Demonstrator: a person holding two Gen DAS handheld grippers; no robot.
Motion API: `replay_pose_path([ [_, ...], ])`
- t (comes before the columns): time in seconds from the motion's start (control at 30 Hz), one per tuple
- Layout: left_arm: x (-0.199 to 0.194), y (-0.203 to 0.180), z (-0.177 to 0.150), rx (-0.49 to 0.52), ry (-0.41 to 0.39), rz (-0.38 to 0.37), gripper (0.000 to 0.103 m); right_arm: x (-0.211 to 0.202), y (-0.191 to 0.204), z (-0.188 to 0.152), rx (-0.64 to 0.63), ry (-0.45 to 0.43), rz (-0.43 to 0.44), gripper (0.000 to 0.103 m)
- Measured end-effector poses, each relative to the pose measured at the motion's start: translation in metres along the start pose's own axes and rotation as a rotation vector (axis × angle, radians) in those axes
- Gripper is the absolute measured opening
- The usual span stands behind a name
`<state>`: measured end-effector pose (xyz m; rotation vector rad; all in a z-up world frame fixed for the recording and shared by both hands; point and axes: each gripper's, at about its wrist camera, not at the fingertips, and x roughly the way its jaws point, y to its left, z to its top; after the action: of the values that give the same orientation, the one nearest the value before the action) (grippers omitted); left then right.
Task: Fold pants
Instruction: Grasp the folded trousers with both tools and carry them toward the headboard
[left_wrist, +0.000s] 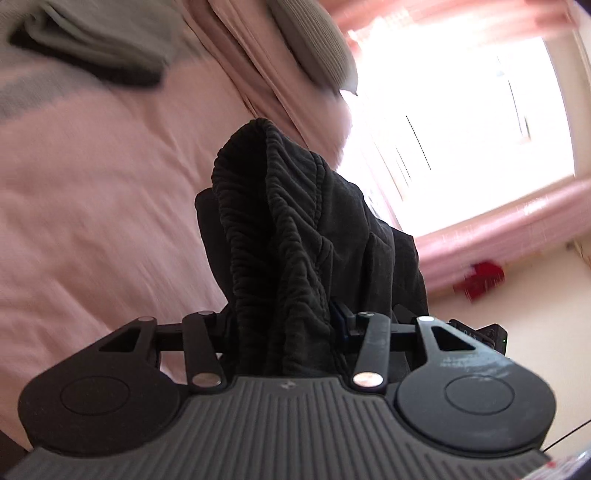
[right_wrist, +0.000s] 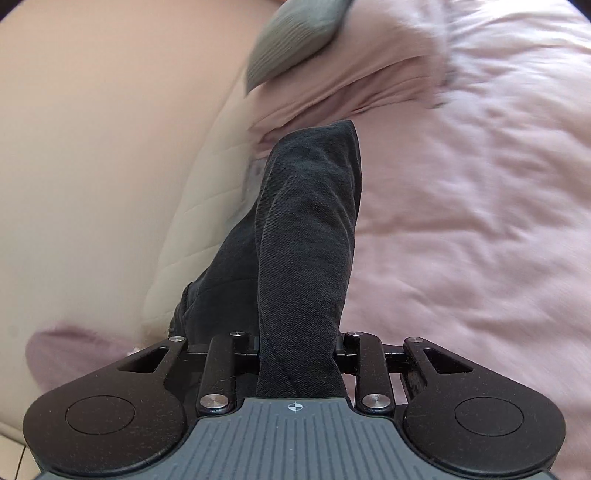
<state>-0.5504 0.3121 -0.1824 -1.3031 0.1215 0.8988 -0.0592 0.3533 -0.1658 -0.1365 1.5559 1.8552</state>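
From the left wrist, the left gripper (left_wrist: 286, 325) has its fingers closed about halfway on a thick bunch of the black pants (left_wrist: 280, 229); the gathered elastic band of the waist stands up in front of the camera, so I judge this hand has the waist end; the cloth is off the pink bed (left_wrist: 92, 221) and hangs in the air. Behind it is a bright window (left_wrist: 461, 122) with pink curtains, and a grey cushion (left_wrist: 314, 40) lies at the head of the bed; the background is blurred.

From the right wrist, the right gripper (right_wrist: 297, 343) has its fingers closed rather narrowly on a flatter, smoother part of the pants (right_wrist: 310, 229); it looks like a leg, but I cannot tell exactly which part; this piece also is lifted above the bed (right_wrist: 480, 240), near the bed's edge.

In my judgement the task is at an early stage; the pants are gripped at two places and raised, but no neat fold is visible; they must still be spread or doubled over, laid down on the bed, and folded again.
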Motion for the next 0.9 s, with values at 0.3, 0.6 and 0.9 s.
replay_pose_path([
  [0.3,-0.037,0.114,0.228,-0.042,-0.215,0.095,0.042,0.289,0.097,0.157,-0.134,0.081,0.097,0.025],
  [0.6,-0.011,0.223,0.379,-0.036,-0.303,0.129,0.042,0.489,0.119,0.250,-0.177,0.090,0.097,0.025],
  [0.9,0.032,0.292,0.411,-0.050,-0.300,0.138,0.043,0.556,0.090,0.271,-0.199,0.123,0.048,0.026],
])
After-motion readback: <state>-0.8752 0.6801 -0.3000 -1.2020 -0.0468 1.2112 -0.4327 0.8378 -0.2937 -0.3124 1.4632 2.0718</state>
